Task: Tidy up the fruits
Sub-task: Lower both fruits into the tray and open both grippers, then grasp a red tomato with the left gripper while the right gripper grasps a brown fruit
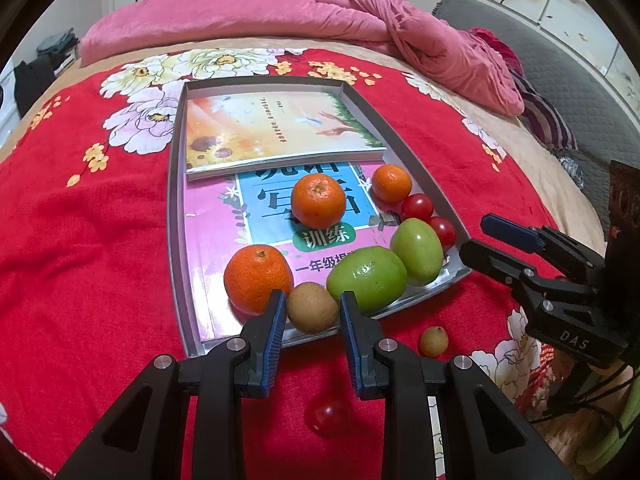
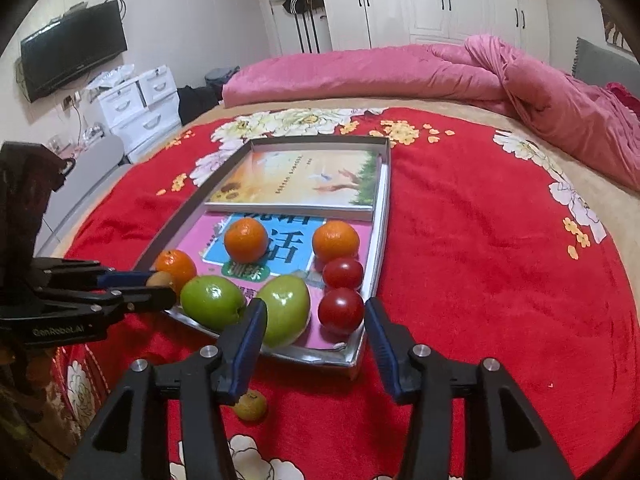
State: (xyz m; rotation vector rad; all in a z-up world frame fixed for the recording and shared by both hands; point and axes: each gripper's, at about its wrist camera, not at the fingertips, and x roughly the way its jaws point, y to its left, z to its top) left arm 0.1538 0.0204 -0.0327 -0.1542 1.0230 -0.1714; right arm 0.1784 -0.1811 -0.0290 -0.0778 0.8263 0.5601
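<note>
**On the metal tray: a kiwi between open tongs**

At the metal tray's [image 1: 176, 216] near edge, the left gripper [image 1: 313, 316] straddles a kiwi [image 1: 312, 307] without closing, a tangerine [image 1: 258, 278] and green fruit [image 1: 366, 278] crowding either side. Beside the tray's near corner the right gripper [image 2: 314, 330] gapes, empty. Outside the tray lie a cherry tomato [image 1: 328, 416] and small yellowish fruit [image 1: 433, 342]. The pink workbook [image 1: 212, 248] under the fruit reads "训练".

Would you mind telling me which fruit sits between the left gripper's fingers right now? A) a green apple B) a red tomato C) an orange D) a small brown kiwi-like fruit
D: in the left wrist view the left gripper has its open fingers on either side of the brown fruit at the tray's near edge, with the orange to one side and the green apple to the other.
</note>
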